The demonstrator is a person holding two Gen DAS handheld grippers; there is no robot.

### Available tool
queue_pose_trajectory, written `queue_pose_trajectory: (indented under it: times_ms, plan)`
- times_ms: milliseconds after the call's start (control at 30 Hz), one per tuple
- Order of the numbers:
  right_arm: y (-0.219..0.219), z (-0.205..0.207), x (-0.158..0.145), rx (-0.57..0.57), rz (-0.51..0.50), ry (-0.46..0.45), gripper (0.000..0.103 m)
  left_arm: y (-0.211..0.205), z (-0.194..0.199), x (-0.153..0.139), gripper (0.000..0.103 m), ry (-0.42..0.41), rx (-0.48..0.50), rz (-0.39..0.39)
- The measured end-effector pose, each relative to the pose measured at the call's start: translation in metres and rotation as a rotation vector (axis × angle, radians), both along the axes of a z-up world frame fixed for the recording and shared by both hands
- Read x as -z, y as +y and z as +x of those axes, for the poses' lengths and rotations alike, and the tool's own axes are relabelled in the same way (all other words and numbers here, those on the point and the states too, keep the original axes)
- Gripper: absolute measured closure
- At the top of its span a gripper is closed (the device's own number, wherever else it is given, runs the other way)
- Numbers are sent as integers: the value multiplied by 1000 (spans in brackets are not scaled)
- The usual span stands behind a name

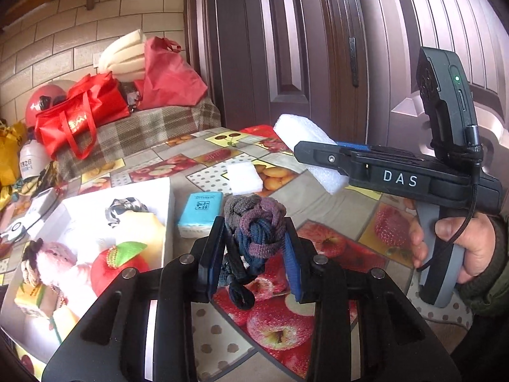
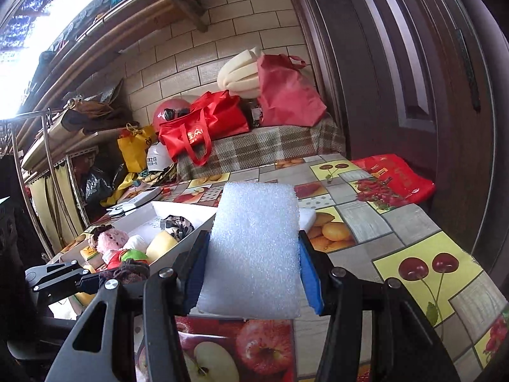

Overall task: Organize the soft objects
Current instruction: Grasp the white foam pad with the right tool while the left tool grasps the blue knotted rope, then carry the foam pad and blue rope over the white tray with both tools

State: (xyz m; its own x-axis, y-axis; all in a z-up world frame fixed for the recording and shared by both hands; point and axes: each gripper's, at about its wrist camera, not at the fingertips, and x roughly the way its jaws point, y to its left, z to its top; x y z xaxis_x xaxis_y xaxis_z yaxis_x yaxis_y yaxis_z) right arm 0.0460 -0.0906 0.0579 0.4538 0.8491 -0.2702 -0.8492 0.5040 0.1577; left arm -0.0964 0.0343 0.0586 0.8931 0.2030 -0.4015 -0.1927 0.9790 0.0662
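Note:
My left gripper (image 1: 254, 242) is shut on a knotted purple and navy rope toy (image 1: 254, 226) and holds it above the fruit-print table. My right gripper (image 2: 253, 251) is shut on a white foam block (image 2: 254, 248), also seen from the left wrist view (image 1: 305, 146), held above the table. A white box (image 1: 167, 210) to the left holds a pink plush doll (image 1: 54, 261), a red apple plush (image 1: 117, 264) and other soft items; it also shows in the right wrist view (image 2: 187, 210).
A teal tissue pack (image 1: 200, 213) and a small white foam pad (image 1: 243, 176) lie on the table beside the box. Red bags (image 1: 82, 111), a helmet and foam sit on a plaid-covered bench behind. A brown door (image 1: 318, 47) stands at the back right.

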Motion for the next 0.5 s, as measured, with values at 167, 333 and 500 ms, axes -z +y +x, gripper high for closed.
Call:
queue_pose_trajectory:
  times_ms: [167, 333, 500]
  plan:
    - [6, -10, 1, -32, -10, -9, 50, 18, -22, -1, 70, -33, -53, 0]
    - [12, -17, 3, -54, -26, -15, 50, 44, -46, -1, 70, -65, -152, -12]
    - [20, -26, 4, -83, -34, -12, 50, 78, -66, -1, 69, -93, -268, -37]
